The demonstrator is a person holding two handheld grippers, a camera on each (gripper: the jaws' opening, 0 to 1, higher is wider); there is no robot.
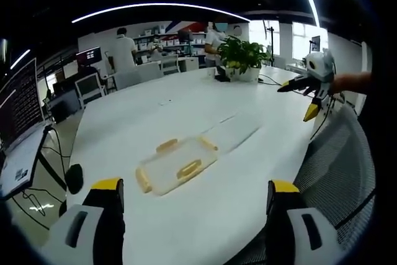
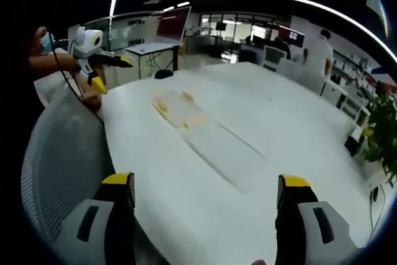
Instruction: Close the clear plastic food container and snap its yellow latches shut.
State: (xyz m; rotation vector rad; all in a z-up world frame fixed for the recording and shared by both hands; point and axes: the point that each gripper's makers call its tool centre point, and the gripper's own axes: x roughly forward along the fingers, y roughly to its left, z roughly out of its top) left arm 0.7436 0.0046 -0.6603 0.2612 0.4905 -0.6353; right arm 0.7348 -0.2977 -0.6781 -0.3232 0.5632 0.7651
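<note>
Left gripper view: we see the left gripper (image 1: 193, 206) held low over the near edge of the white table (image 1: 205, 215), jaws spread wide apart, nothing between them. Yellow tips on both jaws, gripper released. The clear plastic food container (image 1: 177, 166) lies flat on the table ahead of the jaws, toward the near edge, well apart from the gripper. Its yellow latches (image 1: 189, 168) show along its sides; we can't tell if they are snapped. A clear flat piece, probably the lid (image 1: 239, 130), lies just past the container toward the table's middle. The right gripper (image 1: 308, 94) comes in from the right, held up above the table's right edge by a hand; jaws look apart, holding nothing. A mesh chair (image 1: 338, 172) stands at the right edge. A potted plant (image 1: 242, 57) sits at the far edge. Open office behind, desks, monitors, people standing.

Right gripper view: we see the right gripper's jaws wide apart over the near edge, empty. The container sits toward the far left part of the table, the lid next to it, closer to us. The left gripper enters from the left above the table's edge, held by a person's arm.
</note>
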